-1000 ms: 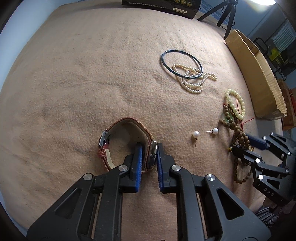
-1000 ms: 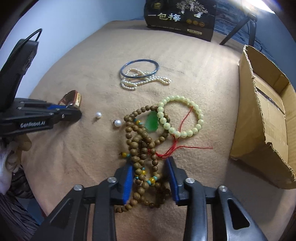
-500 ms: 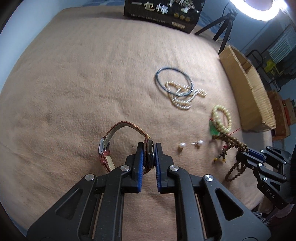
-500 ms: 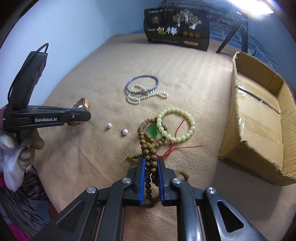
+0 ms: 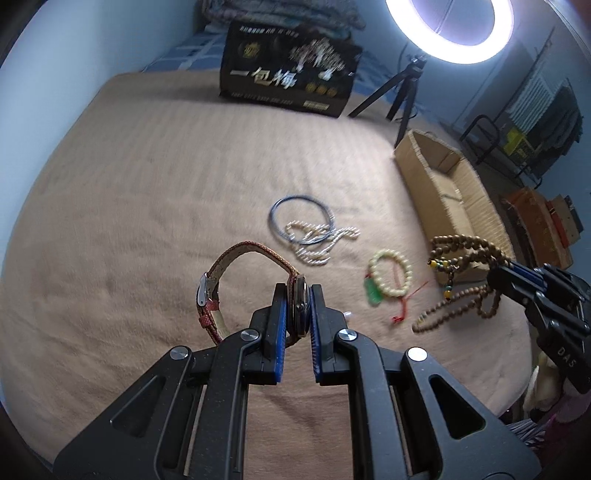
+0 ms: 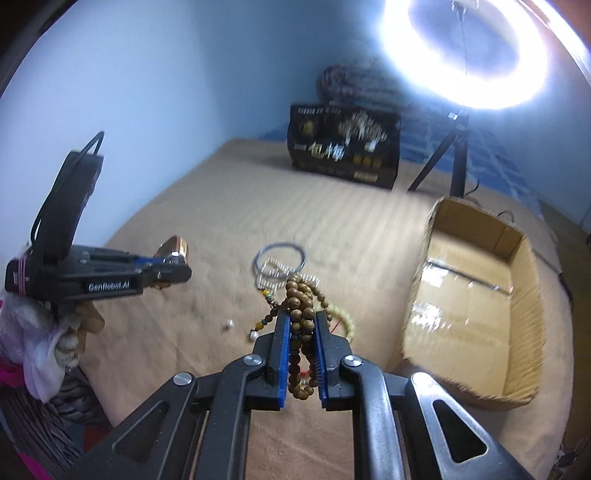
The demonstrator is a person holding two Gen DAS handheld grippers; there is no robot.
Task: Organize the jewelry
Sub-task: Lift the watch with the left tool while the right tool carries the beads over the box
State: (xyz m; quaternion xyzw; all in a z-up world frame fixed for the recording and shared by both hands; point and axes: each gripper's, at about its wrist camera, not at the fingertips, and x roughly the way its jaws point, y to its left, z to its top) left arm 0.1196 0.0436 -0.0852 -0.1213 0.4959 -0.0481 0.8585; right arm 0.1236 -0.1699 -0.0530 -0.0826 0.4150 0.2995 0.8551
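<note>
My left gripper [image 5: 298, 295] is shut on the case of a wristwatch with a brown strap [image 5: 236, 254] and holds it above the tan blanket. My right gripper [image 6: 301, 325] is shut on a bundle of brown wooden prayer beads [image 6: 301, 299], lifted clear of the blanket; the beads also hang in the left wrist view [image 5: 465, 254]. On the blanket lie a blue bangle [image 5: 301, 218] over a pearl strand [image 5: 317, 243], a pale green bead bracelet with a green pendant [image 5: 389, 271], and two pearl earrings [image 6: 240, 330].
An open cardboard box [image 6: 476, 295] stands on the blanket to the right. A black printed box [image 5: 288, 81] stands at the far edge. A ring light on a tripod [image 5: 448, 33] is behind it. The blanket's near edge lies below both grippers.
Both grippers have closed and risen: the left lifted the watch off the blanket, the right closed on the wooden beads and lifted them. The green bracelet stayed on the blanket.
</note>
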